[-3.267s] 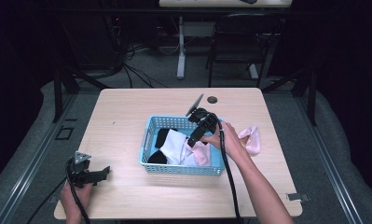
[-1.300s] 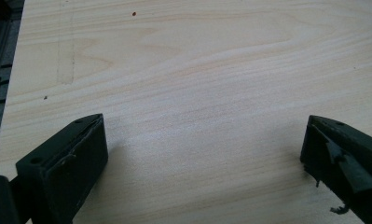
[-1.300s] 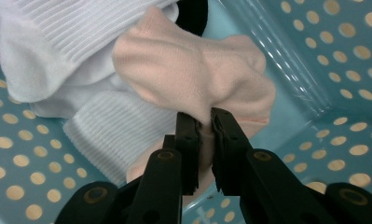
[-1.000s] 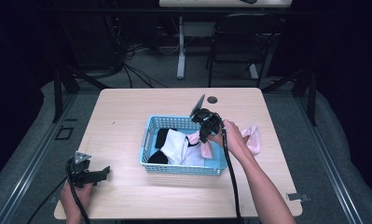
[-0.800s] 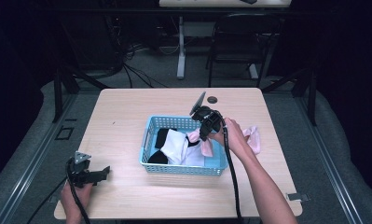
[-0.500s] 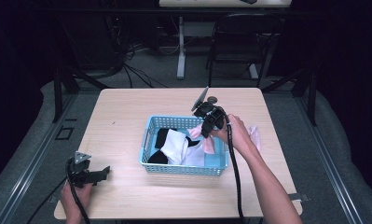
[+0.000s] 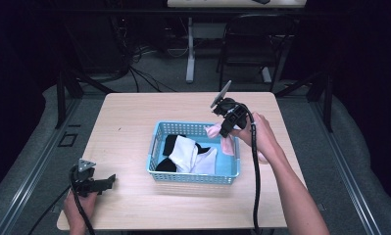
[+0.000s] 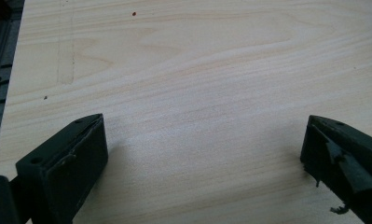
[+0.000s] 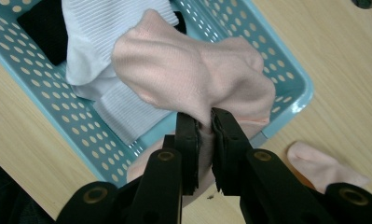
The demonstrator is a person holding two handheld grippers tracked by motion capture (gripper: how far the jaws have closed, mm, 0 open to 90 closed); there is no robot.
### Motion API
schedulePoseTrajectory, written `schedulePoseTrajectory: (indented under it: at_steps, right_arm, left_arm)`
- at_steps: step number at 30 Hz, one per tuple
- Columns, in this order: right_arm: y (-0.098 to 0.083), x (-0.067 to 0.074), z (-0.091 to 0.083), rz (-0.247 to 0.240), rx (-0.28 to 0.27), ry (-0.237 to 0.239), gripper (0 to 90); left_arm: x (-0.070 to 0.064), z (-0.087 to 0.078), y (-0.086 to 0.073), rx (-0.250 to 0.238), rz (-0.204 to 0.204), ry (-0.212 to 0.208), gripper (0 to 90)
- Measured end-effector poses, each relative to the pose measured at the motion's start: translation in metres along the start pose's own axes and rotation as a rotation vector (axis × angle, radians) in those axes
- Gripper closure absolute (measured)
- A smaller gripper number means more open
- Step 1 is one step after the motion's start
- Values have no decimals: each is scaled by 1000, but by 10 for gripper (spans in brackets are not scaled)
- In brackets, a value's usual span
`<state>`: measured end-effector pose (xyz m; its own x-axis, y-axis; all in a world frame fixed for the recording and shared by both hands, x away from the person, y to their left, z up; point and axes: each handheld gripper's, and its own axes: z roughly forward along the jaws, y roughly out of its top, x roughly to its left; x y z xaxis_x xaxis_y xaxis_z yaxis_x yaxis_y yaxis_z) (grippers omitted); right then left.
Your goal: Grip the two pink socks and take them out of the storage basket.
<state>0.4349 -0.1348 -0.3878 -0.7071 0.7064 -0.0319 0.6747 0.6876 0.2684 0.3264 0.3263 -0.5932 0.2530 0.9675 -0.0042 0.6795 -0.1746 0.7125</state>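
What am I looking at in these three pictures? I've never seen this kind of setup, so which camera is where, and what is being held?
No robot here: a person works at a wooden table with a hand-held two-jaw gripper in each hand. The high view looks down from above the person's side. The other two views come from cameras riding on the grippers, looking along their black jaws. The left gripper rests near the table's front left corner, jaws wide apart over bare wood. The right gripper is shut on a pink sock, holding it over a blue basket that contains white and black socks. Another pink sock lies on the table beside the basket.
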Motion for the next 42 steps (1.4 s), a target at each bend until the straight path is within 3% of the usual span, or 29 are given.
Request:
schedulePoseTrajectory:
  at_steps: [12, 18, 22, 26, 29, 33, 42]
  right_arm:
    - [-30, -32, -25, 97, -32, -37, 816]
    - [-46, -47, -26, 137, -33, -58, 815]
    - [-62, -61, -22, 189, -33, -72, 815]
    - [-83, -80, -13, 242, -17, -76, 814]
    - [-89, -87, -9, 253, -3, -74, 814]
    - [-102, -97, 5, 305, 7, -68, 812]
    - [-122, -115, 50, 366, 71, -28, 807]
  left_arm:
    - [0, 0, 0, 0, 0, 0, 6]
    - [0, 0, 0, 0, 0, 0, 6]
    - [0, 0, 0, 0, 0, 0, 6]
    - [0, 0, 0, 0, 0, 0, 6]
    - [0, 0, 0, 0, -1, 0, 6]
    - [0, 0, 0, 0, 0, 0, 6]
    - [0, 0, 0, 0, 0, 0, 6]
